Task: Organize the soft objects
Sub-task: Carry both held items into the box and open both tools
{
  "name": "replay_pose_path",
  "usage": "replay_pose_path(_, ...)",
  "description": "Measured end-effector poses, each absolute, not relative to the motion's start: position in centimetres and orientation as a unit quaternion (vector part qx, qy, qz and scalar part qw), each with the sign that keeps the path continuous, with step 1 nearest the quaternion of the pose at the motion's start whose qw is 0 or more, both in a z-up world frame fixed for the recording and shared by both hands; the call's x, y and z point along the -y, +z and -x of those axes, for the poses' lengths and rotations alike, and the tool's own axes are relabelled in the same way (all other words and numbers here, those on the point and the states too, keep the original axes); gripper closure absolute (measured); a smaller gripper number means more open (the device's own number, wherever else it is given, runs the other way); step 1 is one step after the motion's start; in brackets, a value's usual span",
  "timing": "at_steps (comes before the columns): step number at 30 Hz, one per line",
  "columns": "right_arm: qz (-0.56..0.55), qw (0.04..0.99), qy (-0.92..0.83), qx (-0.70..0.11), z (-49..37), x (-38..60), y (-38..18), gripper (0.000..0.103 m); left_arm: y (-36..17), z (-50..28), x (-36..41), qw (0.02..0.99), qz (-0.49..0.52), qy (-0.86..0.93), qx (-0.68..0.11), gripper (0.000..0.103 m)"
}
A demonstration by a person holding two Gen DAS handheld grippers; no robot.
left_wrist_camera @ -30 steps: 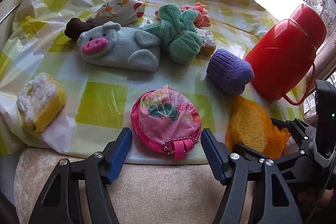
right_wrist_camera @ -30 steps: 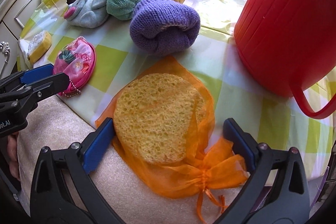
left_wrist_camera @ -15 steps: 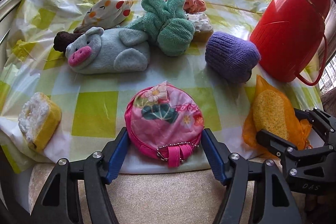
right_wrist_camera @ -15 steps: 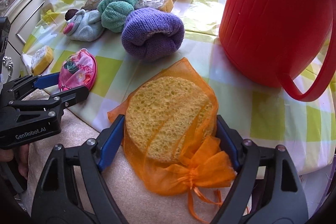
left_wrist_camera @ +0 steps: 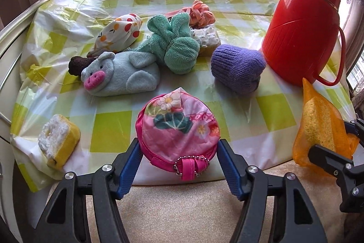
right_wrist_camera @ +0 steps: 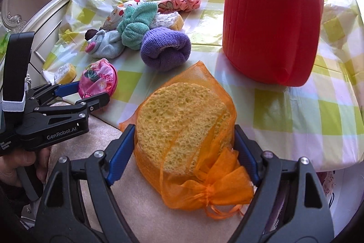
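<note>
Soft items on checked tablecloth (left_wrist_camera: 273,115)
Left gripper (left_wrist_camera: 179,171) clamps the pink pouch (left_wrist_camera: 178,131); right gripper (right_wrist_camera: 184,149) clamps the bagged sponge (right_wrist_camera: 182,120); purple sock (right_wrist_camera: 165,51) at 12 o'clock.

A green-and-white checked tablecloth (left_wrist_camera: 109,136) is showing under a pink floral pouch (left_wrist_camera: 178,129), a purple knit roll (left_wrist_camera: 236,67), a teal towel (left_wrist_camera: 175,47) and a grey pig with a pink snout (left_wrist_camera: 120,74); at the upper right a red flask (left_wrist_camera: 304,22) is glowing, beside a yellow sponge in orange mesh (right_wrist_camera: 182,129).
</note>
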State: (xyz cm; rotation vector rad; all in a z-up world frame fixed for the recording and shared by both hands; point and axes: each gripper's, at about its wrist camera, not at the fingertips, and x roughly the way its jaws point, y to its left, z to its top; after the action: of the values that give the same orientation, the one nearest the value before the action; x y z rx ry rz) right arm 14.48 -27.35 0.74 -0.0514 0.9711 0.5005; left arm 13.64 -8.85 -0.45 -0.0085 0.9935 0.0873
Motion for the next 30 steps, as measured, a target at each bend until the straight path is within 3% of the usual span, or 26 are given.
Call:
replay_pose_path(12, -0.041, 0.892, 0.119, -0.434, -11.4, 40.9, 3.3, 0.019, 3.4, -10.9, 14.4, 0.91, 0.007, -0.051, -0.411, 0.036)
replay_pose_path(20, -0.087, 0.892, 0.005, -0.443, -9.5, 51.6, 2.5, 0.019, 4.1, -9.0, 22.5, 0.897, -0.011, -0.175, -0.405, 0.036)
replay_pose_path(30, -0.12, 0.883, -0.059, -0.451, -7.1, 57.6, 1.4, 0.019, 4.4, -6.3, 32.9, 0.848, -0.04, -0.327, -0.415, 0.036)
